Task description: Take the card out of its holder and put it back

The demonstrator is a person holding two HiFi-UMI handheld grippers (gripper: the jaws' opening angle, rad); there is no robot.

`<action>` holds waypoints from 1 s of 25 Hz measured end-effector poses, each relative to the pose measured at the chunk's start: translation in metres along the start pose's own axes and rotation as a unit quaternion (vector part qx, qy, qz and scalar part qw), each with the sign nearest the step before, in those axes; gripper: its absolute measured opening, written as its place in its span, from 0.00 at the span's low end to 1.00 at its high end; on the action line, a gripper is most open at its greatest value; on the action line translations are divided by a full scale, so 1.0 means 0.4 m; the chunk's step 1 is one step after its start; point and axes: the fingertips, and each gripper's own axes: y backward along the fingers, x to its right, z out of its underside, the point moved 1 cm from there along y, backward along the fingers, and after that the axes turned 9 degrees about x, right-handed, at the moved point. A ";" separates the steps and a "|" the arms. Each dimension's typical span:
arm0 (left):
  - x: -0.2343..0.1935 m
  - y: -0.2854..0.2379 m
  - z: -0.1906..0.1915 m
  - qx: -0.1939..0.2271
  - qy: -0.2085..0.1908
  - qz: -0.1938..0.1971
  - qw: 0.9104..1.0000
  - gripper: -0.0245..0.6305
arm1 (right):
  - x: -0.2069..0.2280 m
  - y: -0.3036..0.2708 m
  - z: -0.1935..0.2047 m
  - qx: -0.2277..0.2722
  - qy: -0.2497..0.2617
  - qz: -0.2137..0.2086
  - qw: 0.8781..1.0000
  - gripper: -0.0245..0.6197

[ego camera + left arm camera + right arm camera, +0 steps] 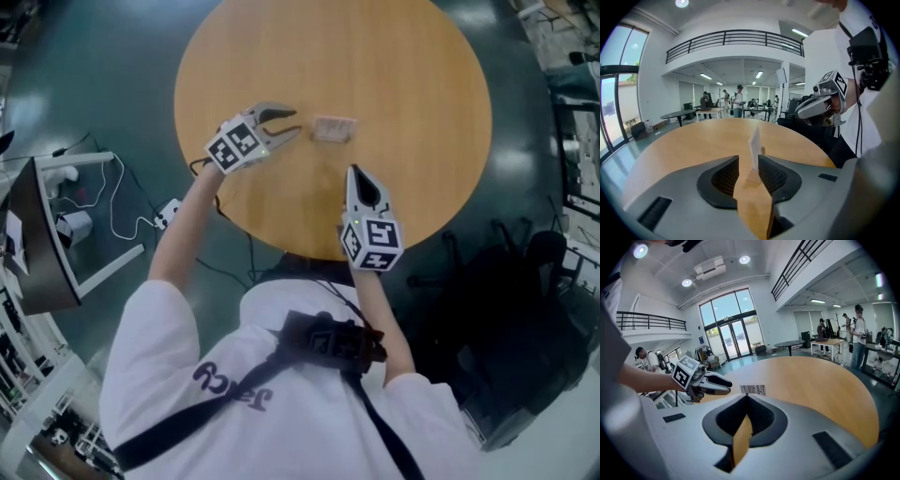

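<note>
- The card (334, 128) stands upright in its holder (752, 178) near the middle of the round tabletop (412, 84). It is in neither gripper.
- The left gripper (292, 123) has its fingers spread apart and grasps nothing. Its tips are just short of the card. In the left gripper view the card shows edge-on, lined up with the gap between them.
- The right gripper (354, 173) has its fingers pressed together with nothing between them. It points at the card from the person's side and is a little apart from it. In the right gripper view the card's face with its barcode shows beyond the tips.
- Handling, as a judgement: the card looks thin, light and fairly stiff. A hard pinch could bend or crease it, and its faces are probably smooth and slippery.
- The best hold seems to be on the free upper part, with a finger flat on each face and a straight pull upward.
- The holder is small and likely light too. It may slide or tip as the card is pulled, so the other gripper would do well to steady its foot.
- The holder carries only this one card. I cannot tell how deep the card sits in the slot.
</note>
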 end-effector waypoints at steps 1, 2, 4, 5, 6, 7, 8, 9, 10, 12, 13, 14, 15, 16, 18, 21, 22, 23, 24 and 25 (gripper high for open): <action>0.002 -0.010 -0.002 0.001 0.001 0.009 1.000 0.23 | 0.004 -0.003 -0.002 -0.001 0.001 0.001 1.000 0.07; 0.006 -0.022 -0.006 0.004 0.002 0.018 1.000 0.23 | 0.010 -0.003 -0.003 -0.002 0.001 0.002 1.000 0.07; 0.018 -0.046 -0.015 0.009 0.002 0.036 0.999 0.23 | 0.027 0.001 -0.002 -0.005 0.000 0.006 1.000 0.07; 0.023 -0.056 -0.018 0.011 0.002 0.045 0.999 0.23 | 0.034 0.001 -0.001 -0.007 -0.002 0.009 1.000 0.07; 0.027 -0.065 -0.020 0.013 0.001 0.054 0.998 0.23 | 0.040 0.001 0.000 -0.007 -0.004 0.012 1.000 0.07; 0.030 -0.073 -0.022 0.014 0.000 0.061 0.998 0.23 | 0.046 0.000 0.001 -0.008 -0.006 0.015 1.000 0.07; 0.032 -0.080 -0.024 0.014 -0.001 0.067 0.998 0.23 | 0.051 -0.001 0.002 -0.009 -0.009 0.017 1.000 0.07; 0.033 -0.087 -0.027 0.015 -0.001 0.072 0.997 0.23 | 0.056 -0.003 0.004 -0.010 -0.011 0.020 1.000 0.07; 0.034 -0.094 -0.030 0.016 -0.002 0.076 0.997 0.23 | 0.060 -0.004 0.005 -0.011 -0.014 0.022 1.000 0.07; 0.038 -0.109 -0.040 0.018 -0.006 0.084 0.996 0.23 | 0.070 -0.003 0.005 -0.012 -0.016 0.025 0.999 0.07; 0.041 -0.118 -0.048 0.020 -0.008 0.089 0.996 0.23 | 0.077 -0.001 0.004 -0.012 -0.016 0.026 0.999 0.07; 0.045 -0.128 -0.055 0.021 -0.011 0.093 0.995 0.23 | 0.083 0.001 0.003 -0.013 -0.016 0.028 0.999 0.07; 0.048 -0.135 -0.062 0.022 -0.014 0.098 0.995 0.23 | 0.088 0.001 0.002 -0.012 -0.016 0.029 0.999 0.07; 0.048 -0.140 -0.066 0.022 -0.017 0.102 0.994 0.23 | 0.090 0.000 0.001 -0.012 -0.017 0.029 0.999 0.07; 0.044 -0.146 -0.070 0.020 -0.023 0.109 0.994 0.23 | 0.089 -0.008 0.002 -0.012 -0.018 0.030 0.999 0.07; 0.046 -0.153 -0.069 0.016 -0.031 0.122 0.992 0.23 | 0.083 -0.014 0.003 -0.012 -0.017 0.030 0.999 0.07; 0.050 -0.154 -0.069 0.014 -0.034 0.128 0.991 0.23 | 0.081 -0.015 0.003 -0.012 -0.017 0.030 0.999 0.07; 0.054 -0.155 -0.068 0.011 -0.037 0.135 0.990 0.23 | 0.078 -0.015 0.002 -0.012 -0.016 0.030 0.999 0.07; 0.059 -0.157 -0.068 0.009 -0.041 0.141 0.989 0.22 | 0.077 -0.014 0.002 -0.012 -0.016 0.030 0.999 0.07; 0.063 -0.158 -0.068 0.007 -0.045 0.145 0.988 0.22 | 0.075 -0.013 0.002 -0.012 -0.017 0.029 0.999 0.07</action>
